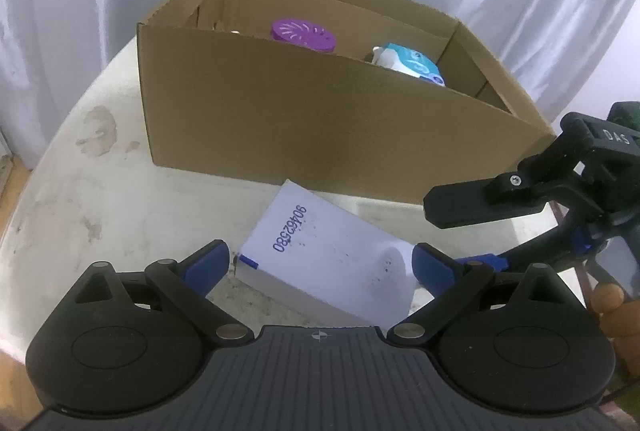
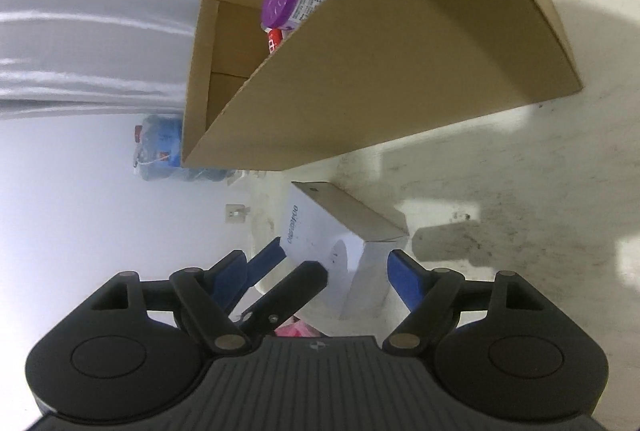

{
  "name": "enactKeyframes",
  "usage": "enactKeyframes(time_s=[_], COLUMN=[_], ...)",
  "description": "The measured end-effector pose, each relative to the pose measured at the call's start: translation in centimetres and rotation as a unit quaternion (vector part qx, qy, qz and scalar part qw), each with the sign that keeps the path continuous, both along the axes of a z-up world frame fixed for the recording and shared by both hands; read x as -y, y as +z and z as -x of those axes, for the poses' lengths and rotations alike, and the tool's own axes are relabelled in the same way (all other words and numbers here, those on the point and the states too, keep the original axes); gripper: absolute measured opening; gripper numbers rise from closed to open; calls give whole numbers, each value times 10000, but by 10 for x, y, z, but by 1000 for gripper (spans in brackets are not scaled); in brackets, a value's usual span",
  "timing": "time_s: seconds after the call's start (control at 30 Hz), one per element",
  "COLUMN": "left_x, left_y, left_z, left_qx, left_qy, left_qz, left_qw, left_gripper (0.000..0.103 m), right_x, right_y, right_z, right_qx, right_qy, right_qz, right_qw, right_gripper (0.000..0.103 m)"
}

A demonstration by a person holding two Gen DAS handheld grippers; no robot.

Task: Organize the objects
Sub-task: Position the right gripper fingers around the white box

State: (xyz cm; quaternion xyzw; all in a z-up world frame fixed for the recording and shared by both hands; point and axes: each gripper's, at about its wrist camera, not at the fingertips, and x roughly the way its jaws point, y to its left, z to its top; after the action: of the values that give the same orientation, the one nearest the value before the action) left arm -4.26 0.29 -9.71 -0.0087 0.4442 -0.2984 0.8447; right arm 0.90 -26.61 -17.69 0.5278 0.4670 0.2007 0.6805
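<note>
Stained round table, grey curtain behind. White carton flat just before open cardboard box, staged for packing beside purple-lidded jar. Left gripper jaws apart, straddling carton; right gripper likewise apart.

The cardboard box's near wall is hiding most of the purple-lidded jar and the blue and white pack. A red item is peeking out, too hidden to identify. The white box's near corner is disappearing behind the left gripper.
</note>
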Motion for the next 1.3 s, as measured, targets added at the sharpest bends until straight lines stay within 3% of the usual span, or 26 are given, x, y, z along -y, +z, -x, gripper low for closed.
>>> enactKeyframes(time_s=[0.27,0.63,1.03,1.3], left_x=[2,11,36,38], left_y=[3,0,-13,-14], left_z=[11,42,34,49], left_qx=[-122,-374,-127,-358], left_qy=[-292,-688,-683,-768], left_qz=[-133,22,-239,-180], left_qw=[9994,9969,9973,9962], left_gripper=[100,100,102,102], right_x=[-9,-4,-11,-16], right_y=[-2,9,8,18], right_z=[-9,-5,-2,7], right_qx=[-66,113,388,447], right_qy=[83,47,252,625], right_qz=[155,703,927,1437], right_qw=[9998,9975,9946,9866], right_gripper=[85,90,99,101])
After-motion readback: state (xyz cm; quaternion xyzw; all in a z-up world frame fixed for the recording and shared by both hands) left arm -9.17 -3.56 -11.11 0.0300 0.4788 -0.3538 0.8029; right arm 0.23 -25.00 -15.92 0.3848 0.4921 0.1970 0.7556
